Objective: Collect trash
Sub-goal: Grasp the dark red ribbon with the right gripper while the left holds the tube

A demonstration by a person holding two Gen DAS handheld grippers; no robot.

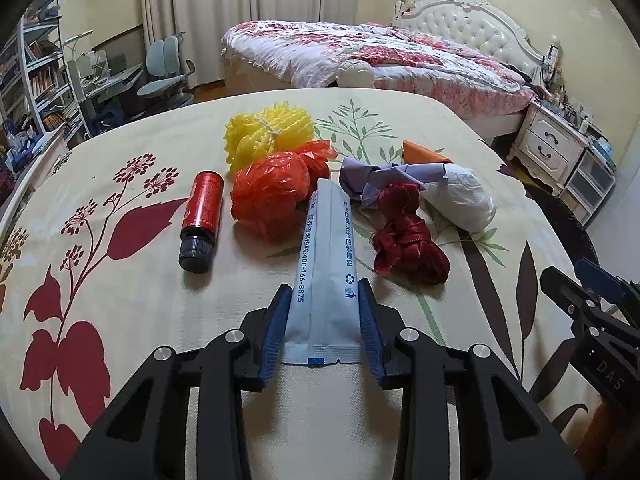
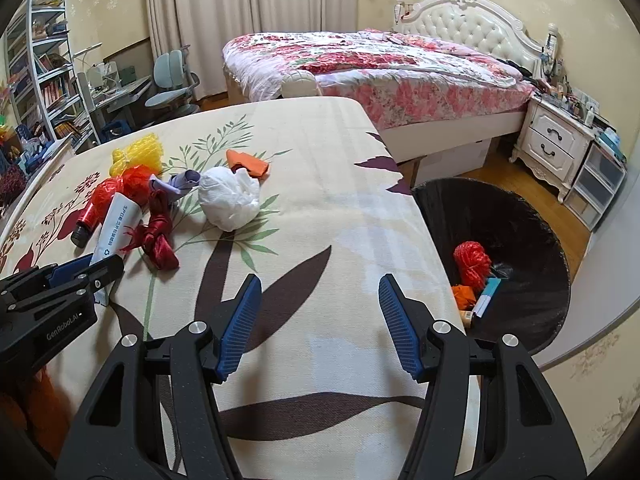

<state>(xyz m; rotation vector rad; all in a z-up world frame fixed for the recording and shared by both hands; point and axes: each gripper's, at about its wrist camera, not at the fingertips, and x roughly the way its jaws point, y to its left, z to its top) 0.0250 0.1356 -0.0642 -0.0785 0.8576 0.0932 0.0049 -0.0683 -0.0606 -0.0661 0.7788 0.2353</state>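
So I'm working over a table (image 2: 320, 168) with a cream leaf-print cloth, in a bedroom with a floral bed (image 2: 384, 64) behind it and a black trash bin (image 2: 516, 232) off the table's right edge. My left tool (image 1: 325, 314) is clamped on the near end of a pale blue packet (image 1: 326, 264), which lies flat, long axis running straight away from me toward the red plastic wad (image 1: 272, 192). My right tool (image 2: 320, 316) is spread wide, holding nothing.

Both views are taken from close above the bench (image 1: 120, 300), tilted downward toward the bed (image 1: 360, 52) beyond. The litter at frame centre in the left view is shared at the right view's left.
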